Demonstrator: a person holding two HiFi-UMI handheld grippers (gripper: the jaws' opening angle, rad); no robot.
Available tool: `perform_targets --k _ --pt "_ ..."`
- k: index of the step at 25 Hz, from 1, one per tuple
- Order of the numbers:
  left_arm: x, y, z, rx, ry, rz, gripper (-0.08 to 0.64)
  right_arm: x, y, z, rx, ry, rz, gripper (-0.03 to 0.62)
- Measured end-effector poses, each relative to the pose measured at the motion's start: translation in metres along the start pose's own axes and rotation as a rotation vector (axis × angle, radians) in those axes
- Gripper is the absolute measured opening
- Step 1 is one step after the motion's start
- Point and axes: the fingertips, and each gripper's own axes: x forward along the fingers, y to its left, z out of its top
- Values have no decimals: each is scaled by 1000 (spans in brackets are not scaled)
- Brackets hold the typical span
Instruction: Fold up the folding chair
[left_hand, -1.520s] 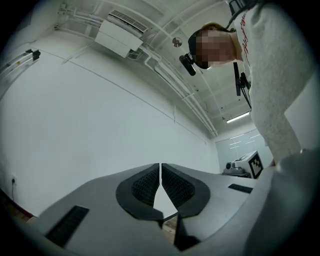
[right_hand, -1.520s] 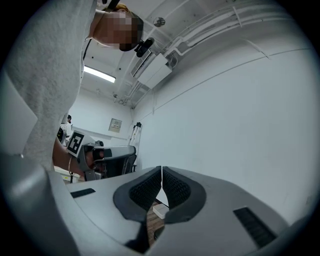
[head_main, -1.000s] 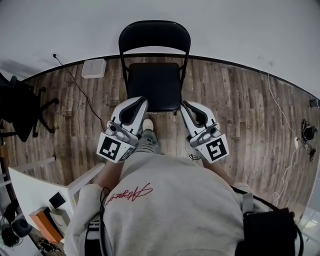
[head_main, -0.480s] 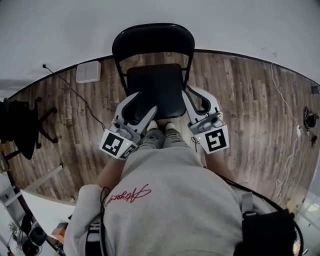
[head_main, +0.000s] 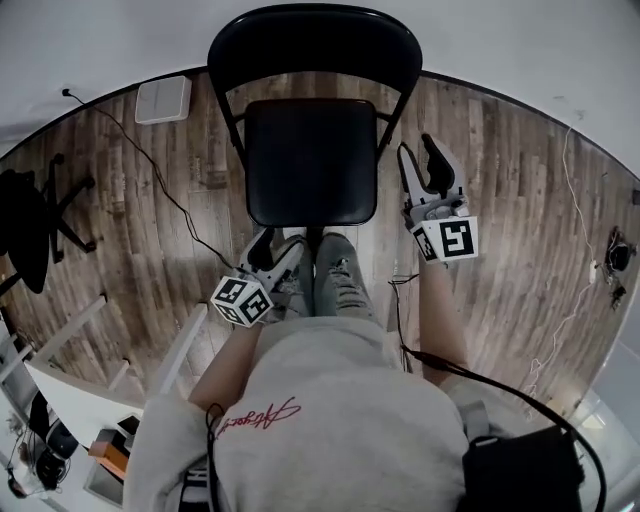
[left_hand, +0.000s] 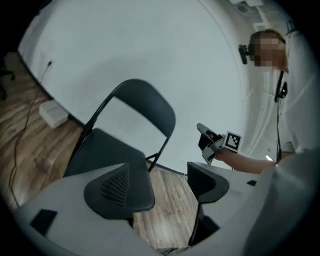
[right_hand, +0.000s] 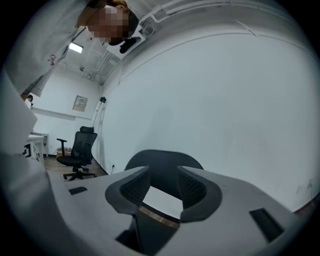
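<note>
A: Two hand-held grippers, both empty. The left hand-held gripper (head_main: 280, 248) sits low at the front edge of the black metal folding chair (head_main: 312, 160). Its jaws are opening, with only brown wooden floor (head_main: 500, 250) between them.

B: And the right hand-held gripper (head_main: 417, 150)?

A: Just beside the chair's frame on the person's right. Its jaws are opening too, with nothing gripped.

B: The chair stands fully unfolded, with its rounded black backrest (head_main: 312, 40) towards the white wall (head_main: 100, 40). How best to fold it?

A: I'd seat the left pads squarely under the front lip before lifting. The right one should steady the backrest so the chair doesn't skid or tip.
</note>
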Motion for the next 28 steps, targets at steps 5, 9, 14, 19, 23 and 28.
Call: perform_targets --k 5,9,14,19,23,28 --pt "5 68 -118 -401 52 222 399 38 -64 -101 58 132 -42 203" --pt "26 102 -179 -591 45 292 422 62 -104 -173 116 230 -71 220" --pt "60 137 -199 -750 -60 285 431 91 -116 -211 151 291 -32 225" --pt "86 160 -198 -804 -114 235 445 125 -120 -212 107 289 8 229" --pt "108 169 -189 -790 -127 162 445 149 -118 -205 67 278 29 229" --pt "126 173 -169 -755 -142 107 440 164 -122 -198 -23 248 -10 225"
